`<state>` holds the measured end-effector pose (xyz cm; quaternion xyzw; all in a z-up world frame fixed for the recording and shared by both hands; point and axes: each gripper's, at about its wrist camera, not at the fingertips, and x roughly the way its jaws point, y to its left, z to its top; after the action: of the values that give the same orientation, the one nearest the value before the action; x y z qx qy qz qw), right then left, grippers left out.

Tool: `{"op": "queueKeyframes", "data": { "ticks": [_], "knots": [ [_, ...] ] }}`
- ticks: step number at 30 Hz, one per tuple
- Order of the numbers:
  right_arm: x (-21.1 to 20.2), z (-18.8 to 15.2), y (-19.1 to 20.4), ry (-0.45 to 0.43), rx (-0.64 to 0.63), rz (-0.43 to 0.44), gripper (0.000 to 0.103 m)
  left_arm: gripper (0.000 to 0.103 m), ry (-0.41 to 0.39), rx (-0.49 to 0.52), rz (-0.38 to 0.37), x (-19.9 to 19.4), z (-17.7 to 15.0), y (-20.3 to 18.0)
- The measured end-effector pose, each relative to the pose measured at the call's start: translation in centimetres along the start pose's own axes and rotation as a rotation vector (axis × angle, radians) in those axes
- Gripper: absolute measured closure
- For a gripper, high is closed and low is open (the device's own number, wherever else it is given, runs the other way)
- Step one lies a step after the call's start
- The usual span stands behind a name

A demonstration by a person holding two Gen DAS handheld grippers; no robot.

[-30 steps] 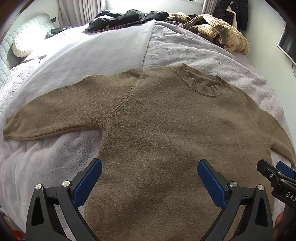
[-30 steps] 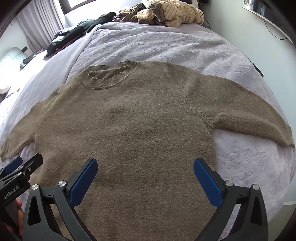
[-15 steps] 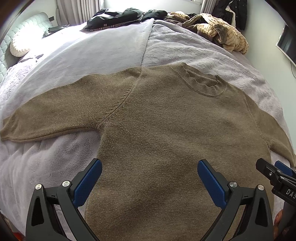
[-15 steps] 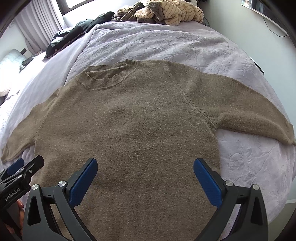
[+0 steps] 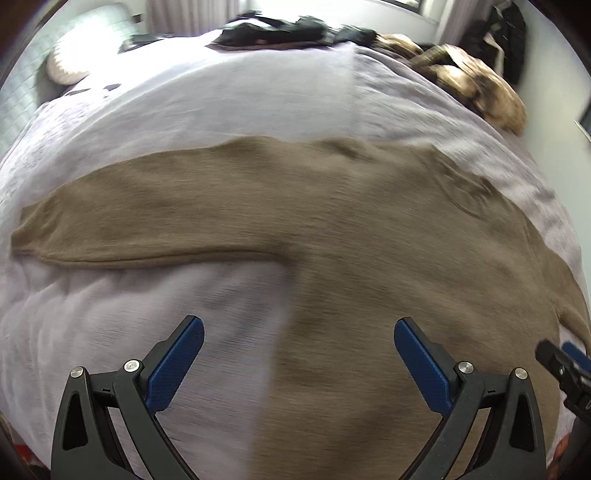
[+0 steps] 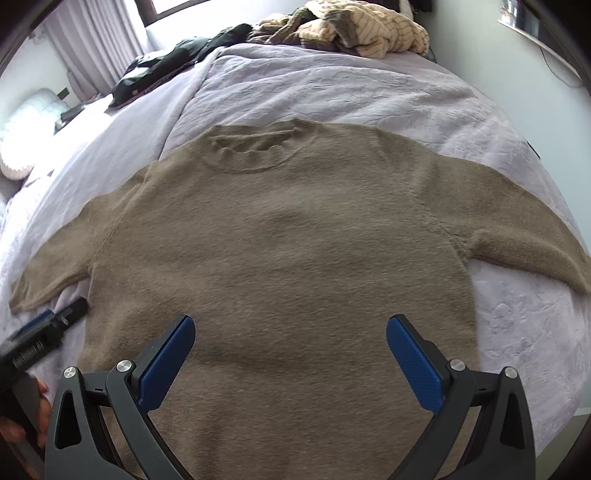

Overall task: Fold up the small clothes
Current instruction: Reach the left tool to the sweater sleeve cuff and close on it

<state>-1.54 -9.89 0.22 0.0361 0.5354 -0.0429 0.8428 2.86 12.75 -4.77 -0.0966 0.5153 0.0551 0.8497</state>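
Left wrist view is motion-blurred: I see my left gripper (image 5: 299, 354) with its blue pads spread wide, holding nothing, hovering over the left edge of the sweater's body, one pad over the bedspread (image 5: 110, 314) and the other over the knit. I see the brown sweater (image 6: 280, 251) lying flat and face up on the pale lilac bedspread, collar (image 6: 255, 147) pointing away from me, both sleeves stretched out sideways. Right wrist view is sharp: my right gripper (image 6: 290, 350) also has its fingers wide apart and empty, above the lower middle of the sweater. At the far end of the bed I note a heap of dark clothes (image 6: 166, 66) and a cream striped garment (image 6: 373, 29).
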Motion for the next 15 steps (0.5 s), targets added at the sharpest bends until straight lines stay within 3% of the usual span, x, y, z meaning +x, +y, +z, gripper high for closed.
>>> {"op": "queueKeyframes", "data": {
  "ticks": [10, 15],
  "knots": [
    [1.1, -1.1, 5.0, 0.029, -0.070, 0.036, 0.000, 0.000, -0.059, -0.366, 0.058, 1.7, 0.0, 17.4],
    [1.2, -1.3, 7.1, 0.040, -0.110, 0.046, 0.000, 0.000, -0.096, -0.517, -0.038, 4.1, 2.1, 23.2]
  ]
}}
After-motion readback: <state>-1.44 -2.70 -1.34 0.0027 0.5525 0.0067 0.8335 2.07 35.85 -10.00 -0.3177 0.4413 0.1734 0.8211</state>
